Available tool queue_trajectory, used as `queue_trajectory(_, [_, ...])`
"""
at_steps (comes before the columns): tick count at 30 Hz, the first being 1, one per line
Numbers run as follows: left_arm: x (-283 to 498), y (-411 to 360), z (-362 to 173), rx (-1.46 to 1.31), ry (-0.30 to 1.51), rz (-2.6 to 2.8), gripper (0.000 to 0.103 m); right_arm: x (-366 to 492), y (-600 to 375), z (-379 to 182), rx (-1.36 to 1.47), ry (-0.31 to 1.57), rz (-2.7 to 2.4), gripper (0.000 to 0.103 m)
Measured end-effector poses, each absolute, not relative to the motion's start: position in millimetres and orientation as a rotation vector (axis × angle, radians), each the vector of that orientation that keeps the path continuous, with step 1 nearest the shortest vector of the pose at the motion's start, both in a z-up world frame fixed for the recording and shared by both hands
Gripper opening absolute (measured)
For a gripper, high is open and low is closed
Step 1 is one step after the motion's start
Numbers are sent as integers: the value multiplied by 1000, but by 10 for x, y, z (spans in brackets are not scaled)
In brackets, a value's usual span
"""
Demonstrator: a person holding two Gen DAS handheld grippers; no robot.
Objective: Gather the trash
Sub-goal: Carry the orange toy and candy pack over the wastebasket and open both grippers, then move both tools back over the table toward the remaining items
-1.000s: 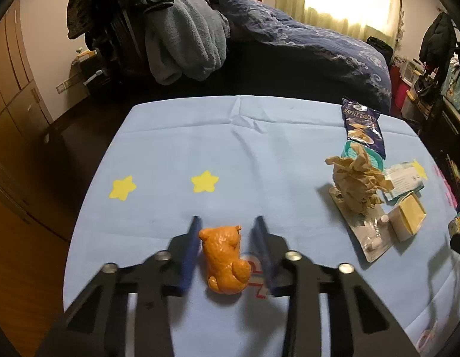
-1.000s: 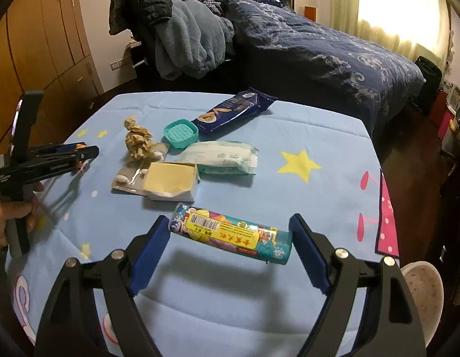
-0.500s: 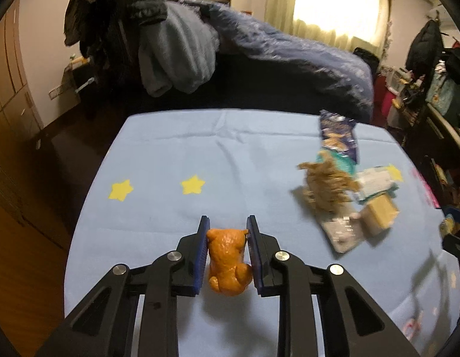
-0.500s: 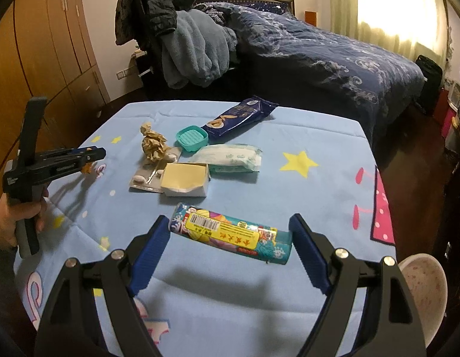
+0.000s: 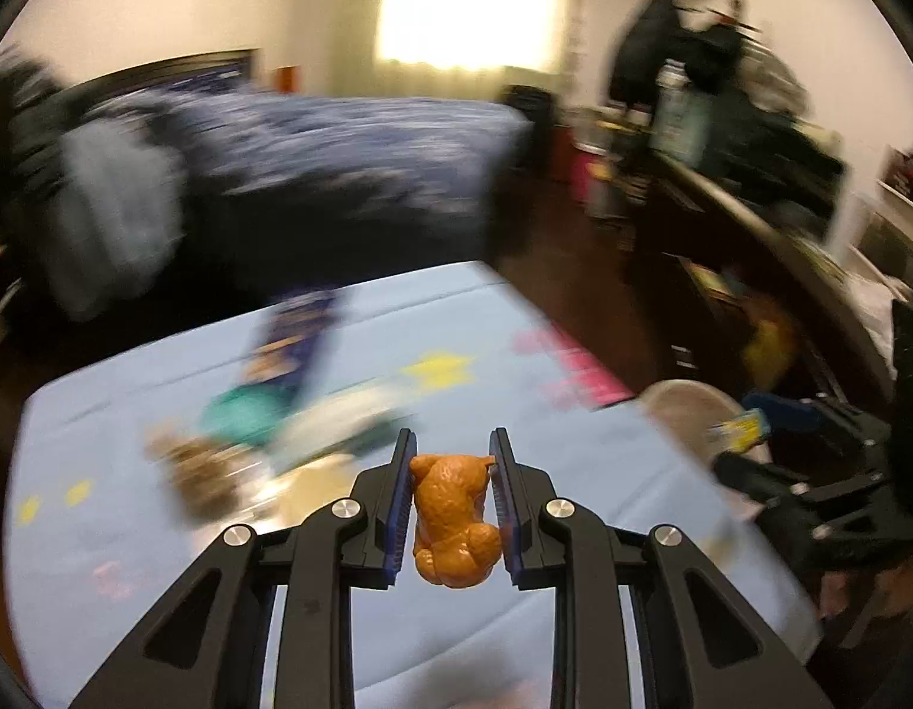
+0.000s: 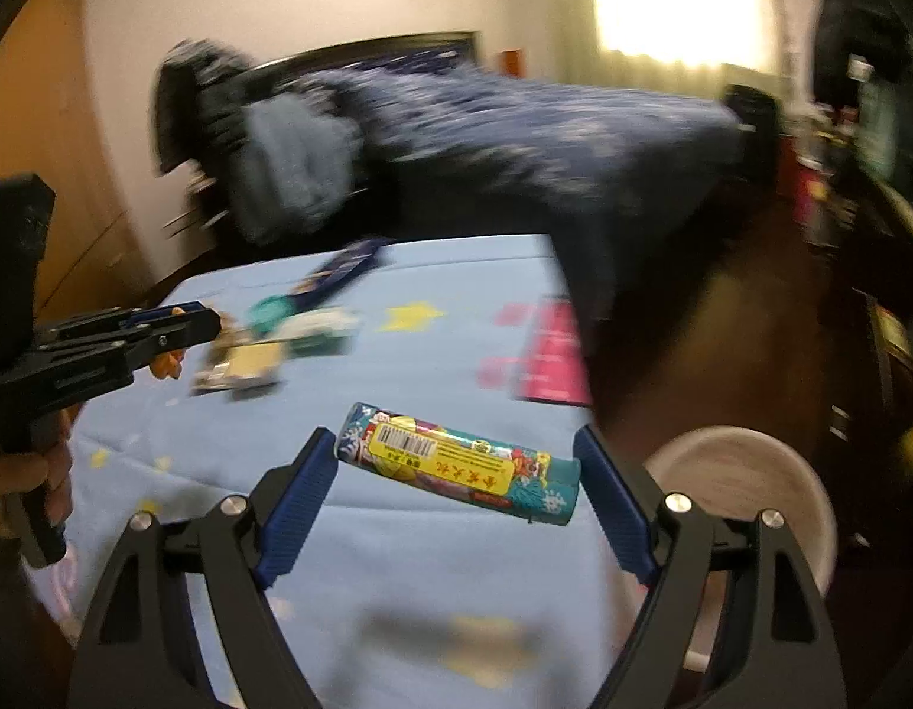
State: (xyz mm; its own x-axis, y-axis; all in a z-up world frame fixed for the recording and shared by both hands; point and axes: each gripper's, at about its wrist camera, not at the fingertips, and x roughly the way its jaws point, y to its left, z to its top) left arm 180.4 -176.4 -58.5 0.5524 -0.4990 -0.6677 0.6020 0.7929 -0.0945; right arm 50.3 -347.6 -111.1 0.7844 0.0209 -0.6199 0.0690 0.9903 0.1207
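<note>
My left gripper (image 5: 451,458) is shut on an orange crumpled lump (image 5: 450,517) and holds it above the blue tablecloth (image 5: 574,461); it also shows in the right wrist view (image 6: 205,322) at the left, with the lump (image 6: 165,364) under it. My right gripper (image 6: 453,467) holds a colourful printed tube (image 6: 456,464) end to end between its blue pads, lifted off the table. A pale round bin (image 6: 746,478) stands beside the table's right edge; it also shows in the left wrist view (image 5: 686,413).
On the table lie a dark blue snack bag (image 6: 341,266), a teal soap dish (image 6: 270,312), a wipes pack (image 6: 320,331), a yellow block (image 6: 249,361) and brown crumpled paper (image 5: 190,467). A bed (image 6: 515,118) stands behind. Both views are motion-blurred.
My left gripper closed on the orange lump, lifted it and swung right toward the bin. My right gripper swung right with the tube still between its pads.
</note>
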Motion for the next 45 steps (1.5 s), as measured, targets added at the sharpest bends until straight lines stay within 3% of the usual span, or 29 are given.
queue_trajectory(8, [1668,-3490,-796,251,793,-967,25,187,-4547,-1368,253,694,-259,82])
queue_trajectory(18, [1777,-4393,-1140,337,861,-1021,26,161,-5084,-1805,283,735,-374,83])
queue_trajectory(19, [1785,-4430,-1163,340,862,-1018,27,164,-5123,-1846,291,742,-374,83])
queue_trajectory(20, [1806,-4478,-1199,344,866,-1015,34,159,-5148,-1867,295,742,-375,83])
queue_trajectory(24, [1858,-4590,-1255,334,882,-1013,64,167,-5242,-1941,317,743,-370,84])
queue_trajectory(29, [1882,-4648,-1272,327,886,-1015,78,165,-5269,-1966,326,732,-367,85])
queue_trajectory(37, [1967,-4457,-1154,262,872,-995,79,156,-5160,-1895,296,718,-364,87])
queue_trajectory(42, [1999,-3850,-849,180,823,-943,79,153,-4872,-1671,271,681,-298,87])
queue_trajectory(45, [1994,-3284,-676,177,765,-838,89,212,-4546,-1493,229,660,-219,89])
